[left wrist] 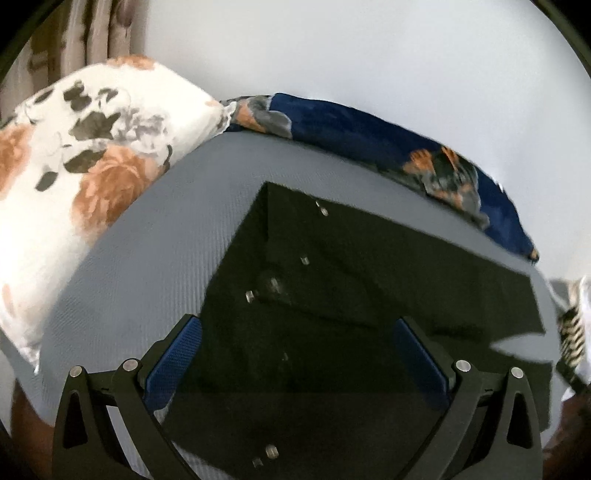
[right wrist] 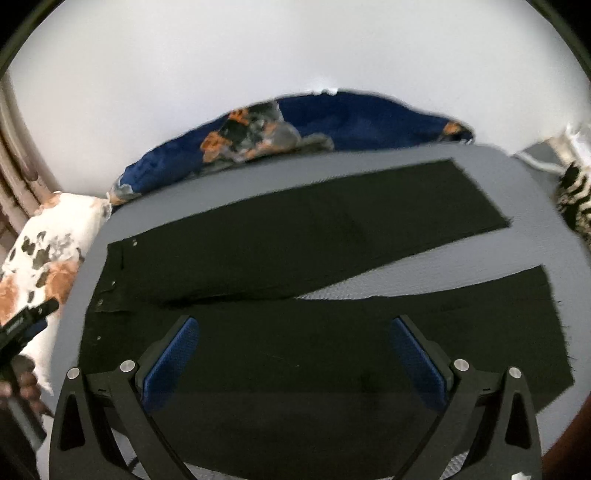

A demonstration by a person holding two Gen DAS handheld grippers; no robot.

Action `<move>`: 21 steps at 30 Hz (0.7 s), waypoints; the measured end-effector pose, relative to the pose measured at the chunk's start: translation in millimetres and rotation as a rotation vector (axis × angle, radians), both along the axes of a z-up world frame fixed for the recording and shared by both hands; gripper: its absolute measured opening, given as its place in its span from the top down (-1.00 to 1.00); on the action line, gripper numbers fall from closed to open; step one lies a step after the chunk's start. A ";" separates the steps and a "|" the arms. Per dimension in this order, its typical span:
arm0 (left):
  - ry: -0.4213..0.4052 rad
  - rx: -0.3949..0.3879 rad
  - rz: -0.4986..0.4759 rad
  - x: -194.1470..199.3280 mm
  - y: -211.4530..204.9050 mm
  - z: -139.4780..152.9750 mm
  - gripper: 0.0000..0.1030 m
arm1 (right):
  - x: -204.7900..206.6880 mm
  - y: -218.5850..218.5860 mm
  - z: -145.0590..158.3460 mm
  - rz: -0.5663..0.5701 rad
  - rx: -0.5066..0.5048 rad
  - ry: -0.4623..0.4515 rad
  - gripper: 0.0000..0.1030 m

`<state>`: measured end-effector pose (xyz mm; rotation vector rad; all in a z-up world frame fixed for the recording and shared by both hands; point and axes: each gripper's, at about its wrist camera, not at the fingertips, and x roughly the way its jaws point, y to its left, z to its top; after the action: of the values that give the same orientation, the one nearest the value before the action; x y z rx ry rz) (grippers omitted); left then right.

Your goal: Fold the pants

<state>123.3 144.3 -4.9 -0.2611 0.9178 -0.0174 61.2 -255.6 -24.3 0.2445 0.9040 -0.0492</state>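
Black pants (right wrist: 295,240) lie flat on a grey bed sheet (right wrist: 517,254), waistband at the left, both legs running right with a grey wedge of sheet between them. In the left wrist view the pants (left wrist: 351,266) show their waistband end with metal studs. My left gripper (left wrist: 297,332) hovers open above the waistband area, blue pads wide apart, nothing between them. My right gripper (right wrist: 295,332) is open above the near leg, holding nothing. The left gripper also shows at the left edge of the right wrist view (right wrist: 26,325), held by a hand.
A white floral pillow (left wrist: 92,155) sits at the left of the bed. A dark blue floral pillow (left wrist: 369,136) lies along the far edge against a pale wall. A black-and-white striped cloth (right wrist: 576,199) lies at the right edge. Curtains (left wrist: 92,33) hang at the far left.
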 end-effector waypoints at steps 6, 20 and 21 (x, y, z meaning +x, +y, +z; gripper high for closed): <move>0.036 -0.128 -0.016 57.7 41.5 -13.7 -0.85 | 33.3 4.2 0.4 0.046 0.100 0.010 -0.99; 0.215 -0.458 -0.090 175.8 83.1 -89.8 0.05 | 127.7 52.1 -14.4 0.172 0.242 0.032 -0.99; 0.223 -0.465 -0.091 181.2 84.4 -93.6 0.06 | 135.2 53.9 -17.6 0.167 0.240 0.039 -0.99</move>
<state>304.6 228.7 -98.5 -0.6623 1.1419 -0.2925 196.4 -201.7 -41.9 0.3908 0.9671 0.2105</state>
